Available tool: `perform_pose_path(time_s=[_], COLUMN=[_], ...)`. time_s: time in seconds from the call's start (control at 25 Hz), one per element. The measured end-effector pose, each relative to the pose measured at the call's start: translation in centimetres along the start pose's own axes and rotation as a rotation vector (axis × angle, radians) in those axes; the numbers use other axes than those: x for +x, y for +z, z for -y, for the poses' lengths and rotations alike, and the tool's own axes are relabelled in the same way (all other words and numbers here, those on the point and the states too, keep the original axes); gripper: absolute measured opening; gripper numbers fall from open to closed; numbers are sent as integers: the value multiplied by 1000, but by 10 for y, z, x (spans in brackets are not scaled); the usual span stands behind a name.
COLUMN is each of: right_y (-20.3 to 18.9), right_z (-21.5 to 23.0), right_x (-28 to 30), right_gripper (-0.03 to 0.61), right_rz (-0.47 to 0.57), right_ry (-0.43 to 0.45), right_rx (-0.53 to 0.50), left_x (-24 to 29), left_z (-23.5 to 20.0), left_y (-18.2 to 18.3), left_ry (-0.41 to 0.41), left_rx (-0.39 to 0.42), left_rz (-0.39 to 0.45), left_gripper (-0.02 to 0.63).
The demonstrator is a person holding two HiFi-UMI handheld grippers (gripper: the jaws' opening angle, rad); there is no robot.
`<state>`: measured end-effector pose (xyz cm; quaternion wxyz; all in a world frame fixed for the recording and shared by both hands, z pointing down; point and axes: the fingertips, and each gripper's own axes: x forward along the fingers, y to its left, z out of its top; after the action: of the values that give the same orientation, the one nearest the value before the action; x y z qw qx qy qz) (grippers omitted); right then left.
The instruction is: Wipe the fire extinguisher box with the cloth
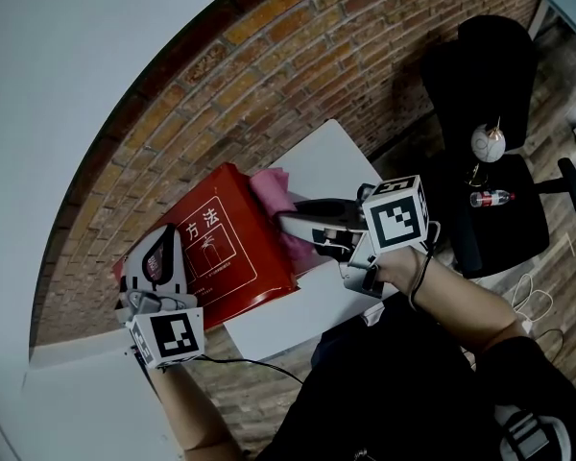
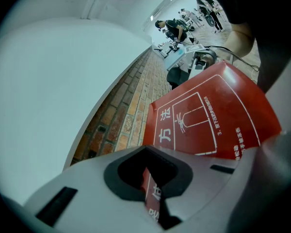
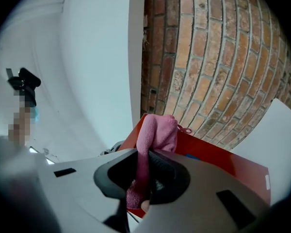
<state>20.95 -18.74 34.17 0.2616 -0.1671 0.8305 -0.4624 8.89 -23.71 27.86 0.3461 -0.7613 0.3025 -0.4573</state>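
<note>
Wiping is looking under way but unfinished, with the right tool (image 1: 290, 221) pinching the pink cloth (image 1: 272, 188) against one edge of the red box (image 1: 226, 248), which is sitting on the white surface (image 1: 331, 157) while the left tool (image 1: 158, 262) is clamping its opposite edge.

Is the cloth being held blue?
No, the cloth pinched in the right hand-held gripper is pink.

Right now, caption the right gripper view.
Right gripper pinching a pink knitted cloth by the red fire extinguisher box, brick wall behind.
</note>
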Motion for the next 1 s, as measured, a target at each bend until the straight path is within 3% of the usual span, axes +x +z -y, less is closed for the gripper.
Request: perform_pose_path(time_s=[0.16, 0.68, 1.0], right_y=[2, -6, -28], right_z=[-22, -30, -42], right_x=[2, -5, -17], right_gripper=[64, 64, 64], right_rz=[5, 2, -21], right_ry=[42, 49, 47], right_rx=[-8, 61, 33], left_x=[-1, 0, 0], left_z=[1, 0, 0], left_y=[-2, -3, -1], left_ry=[0, 9, 7], left_rx=[-5, -18, -9], left_rz=[-7, 8, 11], left_gripper=[17, 18, 18])
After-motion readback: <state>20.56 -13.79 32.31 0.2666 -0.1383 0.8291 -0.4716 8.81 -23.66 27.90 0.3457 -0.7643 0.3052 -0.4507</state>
